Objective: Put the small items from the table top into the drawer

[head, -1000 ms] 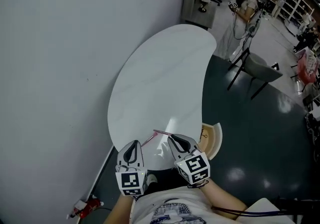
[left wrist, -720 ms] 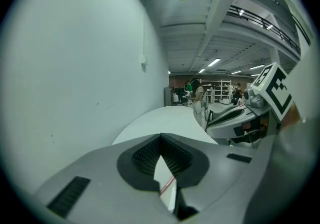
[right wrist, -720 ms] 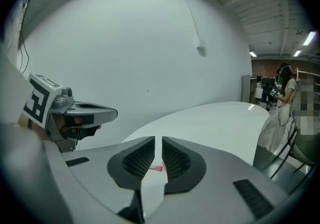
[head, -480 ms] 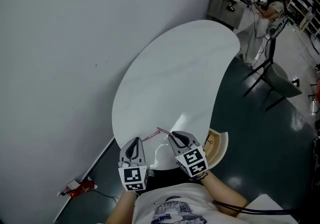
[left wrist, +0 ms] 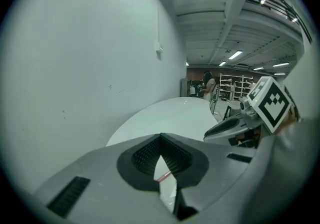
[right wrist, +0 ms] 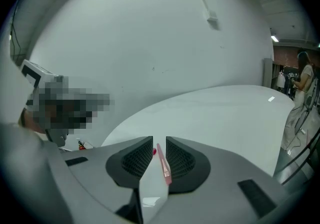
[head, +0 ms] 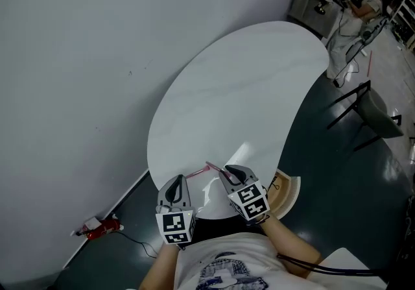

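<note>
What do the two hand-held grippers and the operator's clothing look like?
The left hand-held gripper and right hand-held gripper are grey shells with black ribbed pads; each carries a white cube with black square markers. White printed T-shirt.

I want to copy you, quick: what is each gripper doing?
Left gripper: closed, holding nothing.
Right gripper: just opened a little, pink stick between its jaws.

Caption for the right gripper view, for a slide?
Right gripper, jaws just opening, a thin pink stick between them, white table ahead.
</note>
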